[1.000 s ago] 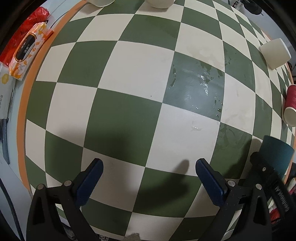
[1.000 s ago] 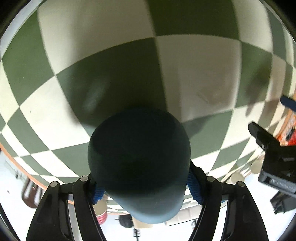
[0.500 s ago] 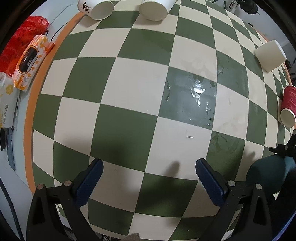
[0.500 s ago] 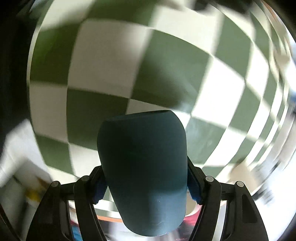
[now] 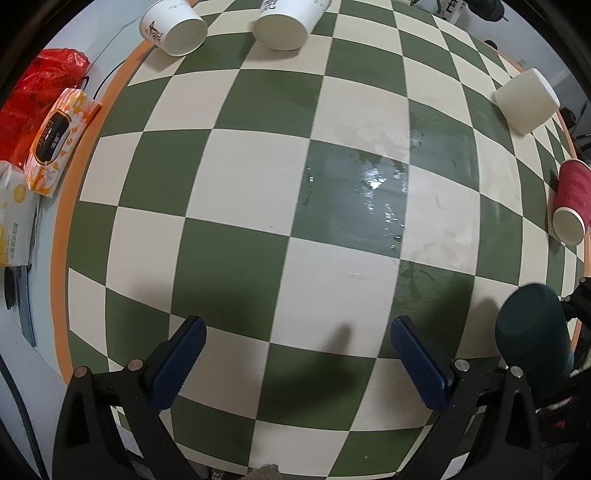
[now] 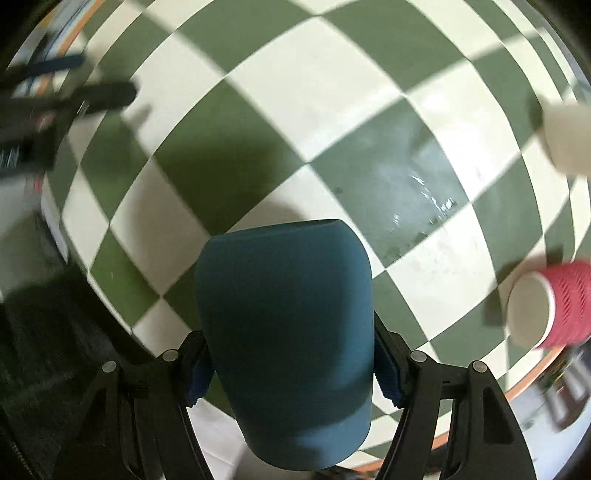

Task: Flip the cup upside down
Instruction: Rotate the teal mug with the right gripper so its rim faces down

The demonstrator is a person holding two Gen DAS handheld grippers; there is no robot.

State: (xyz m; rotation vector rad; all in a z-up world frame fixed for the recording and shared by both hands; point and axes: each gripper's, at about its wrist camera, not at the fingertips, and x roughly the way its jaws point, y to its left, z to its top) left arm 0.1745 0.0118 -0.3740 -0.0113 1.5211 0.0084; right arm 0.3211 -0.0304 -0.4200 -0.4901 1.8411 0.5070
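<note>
A dark teal cup (image 6: 291,332) is held between the blue pads of my right gripper (image 6: 291,365), above the green and cream checkered table (image 6: 332,110). Its closed end points away from the camera; its mouth is hidden. The same cup (image 5: 532,339) shows at the lower right of the left wrist view, off the table. My left gripper (image 5: 295,354) is open and empty, hovering over the near part of the table (image 5: 258,184).
Two white paper cups (image 5: 177,26) (image 5: 284,22) lie at the far edge. A white cup (image 5: 524,101) and a red ribbed cup (image 5: 570,203) lie at the right. Wet patches (image 5: 376,192) mark the middle. Tissue packs (image 5: 55,144) sit off the left edge.
My right gripper has swung round with the teal cup, turning it over the table. The left gripper has drawn back a little, showing more of the far edge.
</note>
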